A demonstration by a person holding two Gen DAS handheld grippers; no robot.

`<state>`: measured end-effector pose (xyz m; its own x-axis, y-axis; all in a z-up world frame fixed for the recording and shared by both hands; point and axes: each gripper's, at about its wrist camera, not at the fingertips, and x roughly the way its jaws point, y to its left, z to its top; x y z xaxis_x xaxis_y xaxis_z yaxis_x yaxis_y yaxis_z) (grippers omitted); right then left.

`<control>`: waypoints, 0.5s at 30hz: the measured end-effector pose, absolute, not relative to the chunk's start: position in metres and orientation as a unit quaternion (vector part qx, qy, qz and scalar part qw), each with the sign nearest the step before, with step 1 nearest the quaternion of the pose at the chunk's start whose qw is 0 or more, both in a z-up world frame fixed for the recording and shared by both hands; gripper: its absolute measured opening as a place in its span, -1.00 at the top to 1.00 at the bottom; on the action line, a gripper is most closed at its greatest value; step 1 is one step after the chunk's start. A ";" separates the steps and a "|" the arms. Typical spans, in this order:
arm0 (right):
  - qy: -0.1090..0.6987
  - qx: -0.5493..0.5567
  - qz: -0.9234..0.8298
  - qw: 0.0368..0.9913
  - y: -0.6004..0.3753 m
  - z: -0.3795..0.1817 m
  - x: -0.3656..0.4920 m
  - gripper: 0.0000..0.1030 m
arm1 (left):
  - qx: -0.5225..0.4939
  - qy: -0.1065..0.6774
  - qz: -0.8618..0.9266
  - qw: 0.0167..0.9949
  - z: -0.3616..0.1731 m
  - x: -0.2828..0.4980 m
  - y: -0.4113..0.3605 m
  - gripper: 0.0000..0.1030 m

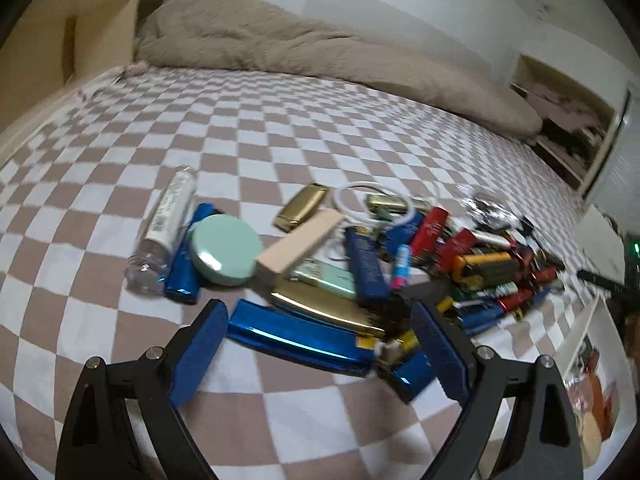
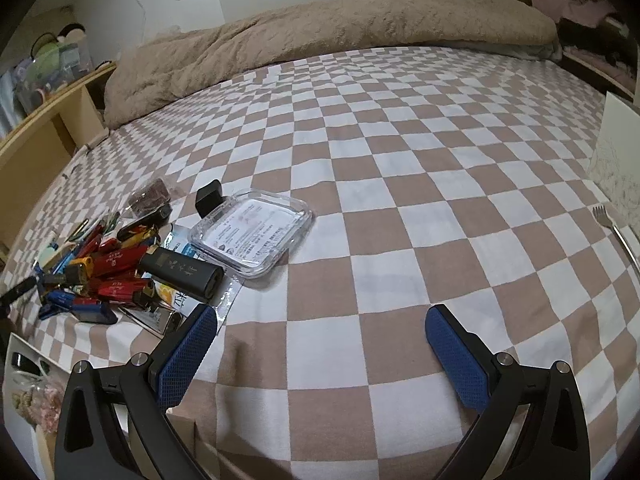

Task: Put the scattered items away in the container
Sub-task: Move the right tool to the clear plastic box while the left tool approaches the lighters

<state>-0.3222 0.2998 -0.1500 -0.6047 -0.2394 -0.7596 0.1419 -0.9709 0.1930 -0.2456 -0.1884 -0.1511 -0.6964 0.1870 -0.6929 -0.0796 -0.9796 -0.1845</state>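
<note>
Nearest us, bottom centre of the left wrist view, our left gripper (image 1: 316,340) stands wide open, holding nothing, w/ a shiny blue foil pack (image 1: 296,338) lying between its pads on the checkered bedspread (image 1: 360,140). Best we drop lower, square the pads on the pack's long sides, then close slowly so the gold pack (image 1: 324,306) overlapping it doesn't drag along. Right gripper (image 2: 320,340) is wide open too, empty, over bare cloth; clear plastic container (image 2: 252,234) sits left of centre in its view, beside the pile.

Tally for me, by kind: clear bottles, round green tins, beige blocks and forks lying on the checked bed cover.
Clear bottle: 1
Round green tin: 1
Beige block: 1
Fork: 1
Total: 4
</note>
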 end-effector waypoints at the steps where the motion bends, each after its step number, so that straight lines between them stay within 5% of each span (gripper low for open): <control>1: -0.060 0.433 -0.893 0.107 0.301 -0.150 -0.323 -1.00 | -0.385 -0.058 0.918 0.073 -0.151 -0.245 -0.183 -0.82; 9: -0.055 0.438 -0.892 0.098 0.286 -0.146 -0.348 -1.00 | -0.407 0.014 0.912 0.040 -0.163 -0.244 -0.163 -0.82; 15: -0.044 0.448 -0.887 0.104 0.252 -0.139 -0.384 -1.00 | -0.409 -0.012 0.912 0.031 -0.167 -0.244 -0.174 -0.86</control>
